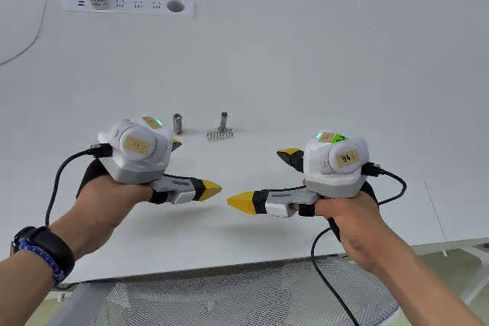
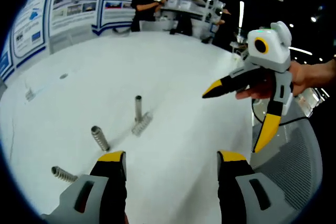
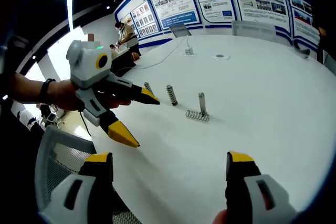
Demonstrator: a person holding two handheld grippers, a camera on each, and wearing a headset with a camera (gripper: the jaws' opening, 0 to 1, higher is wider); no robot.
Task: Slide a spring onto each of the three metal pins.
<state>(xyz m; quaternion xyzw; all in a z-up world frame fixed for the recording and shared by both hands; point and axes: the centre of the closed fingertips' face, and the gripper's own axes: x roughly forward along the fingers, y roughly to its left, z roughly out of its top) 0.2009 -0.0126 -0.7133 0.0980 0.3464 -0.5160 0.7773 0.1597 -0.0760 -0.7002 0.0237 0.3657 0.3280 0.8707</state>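
On the white table stands a bare metal pin (image 1: 223,121) (image 2: 138,108) (image 3: 201,103), and a loose spring (image 1: 219,135) (image 2: 142,124) (image 3: 197,114) lies at its foot. Left of it, a second pin (image 1: 177,122) (image 2: 99,138) (image 3: 171,94) wears a spring. A third sprung pin (image 2: 63,172) (image 3: 148,86) sits further along the row. My left gripper (image 1: 193,166) (image 2: 171,157) is open and holds nothing, nearer me than the pins. The right gripper (image 1: 266,177) (image 3: 169,157) is open too, facing the left one across a small gap.
A power strip (image 1: 128,4) lies at the table's far left. The table's front edge (image 1: 229,261) runs just below my hands, with a mesh chair (image 1: 229,295) under it. A person (image 2: 144,1) stands at shelves beyond the table.
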